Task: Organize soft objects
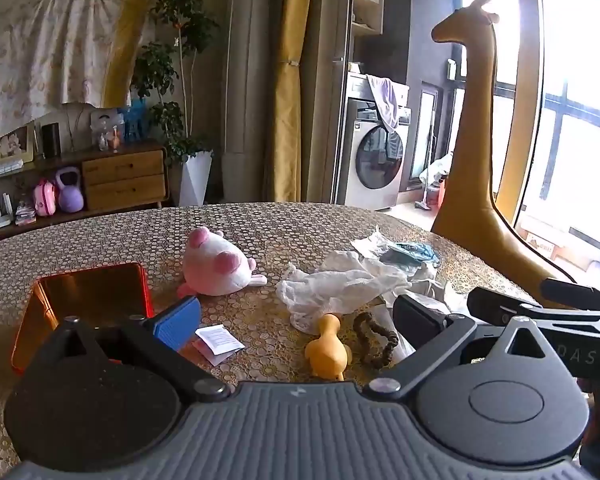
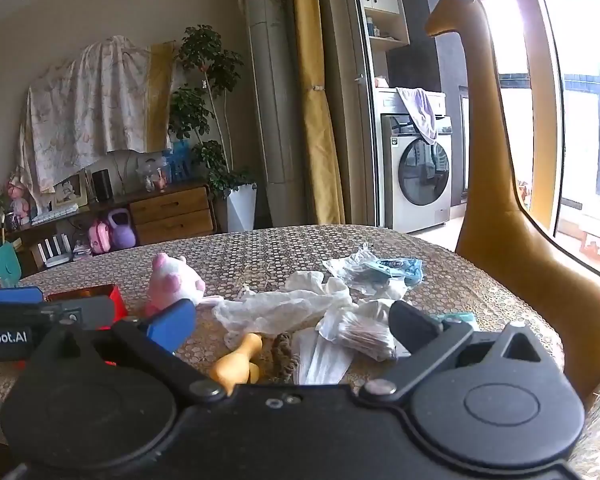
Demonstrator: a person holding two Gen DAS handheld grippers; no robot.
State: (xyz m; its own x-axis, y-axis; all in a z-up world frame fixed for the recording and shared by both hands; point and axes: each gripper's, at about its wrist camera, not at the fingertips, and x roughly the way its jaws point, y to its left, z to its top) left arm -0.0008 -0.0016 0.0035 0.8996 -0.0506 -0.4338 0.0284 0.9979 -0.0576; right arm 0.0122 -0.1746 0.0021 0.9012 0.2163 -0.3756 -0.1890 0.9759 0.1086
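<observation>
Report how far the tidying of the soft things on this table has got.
Nothing looks sorted yet: the orange-red rectangular bin appears empty. Nothing is in hand; the left tongs and right tongs both stand open. Still loose on the patterned tablecloth: the pink-and-white plush toy, white crumpled cloth, yellow rubber duck and brown braided loop.

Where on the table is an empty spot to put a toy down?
Bare tablecloth lies behind the pink plush toy, and between the red tray and that plush. It's crowded on the right: white plastic bags, yellow duck, brown braided ring.
</observation>
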